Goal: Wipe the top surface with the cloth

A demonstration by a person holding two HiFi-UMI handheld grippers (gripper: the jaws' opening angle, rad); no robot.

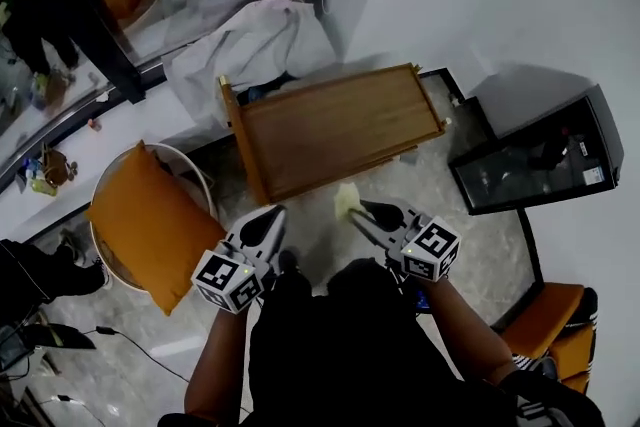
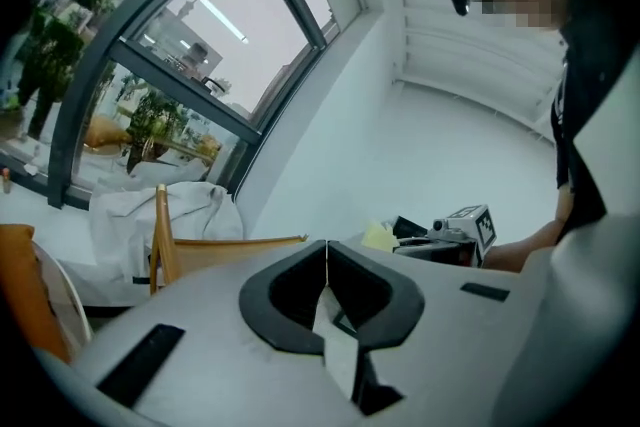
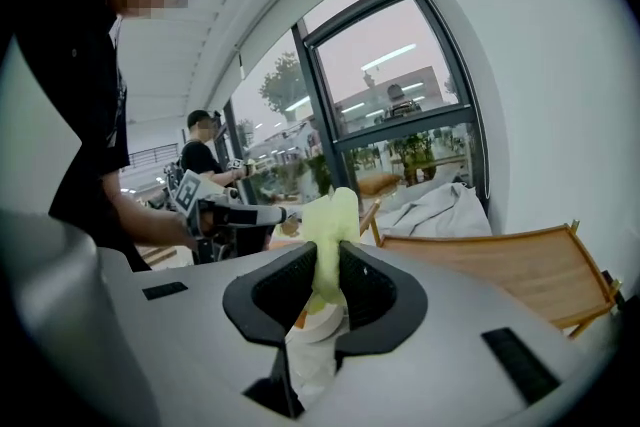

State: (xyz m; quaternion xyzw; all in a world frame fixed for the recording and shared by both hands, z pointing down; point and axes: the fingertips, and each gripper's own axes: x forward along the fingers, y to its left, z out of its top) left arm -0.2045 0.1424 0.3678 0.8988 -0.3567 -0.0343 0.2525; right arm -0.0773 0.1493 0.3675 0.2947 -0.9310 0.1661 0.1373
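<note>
Both grippers are held near the edge of the rectangular brown wooden table top (image 1: 335, 130): the right gripper (image 1: 360, 209) is clamped on a small pale-yellow cloth (image 1: 346, 199), and the left gripper (image 1: 276, 213) is closed and empty. So narrow a pinch could be pulled free by friction during wiping.

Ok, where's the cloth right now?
In the head view the yellow cloth sits clamped in the right tool, just below centre, by the near edge of the wooden table.
</note>
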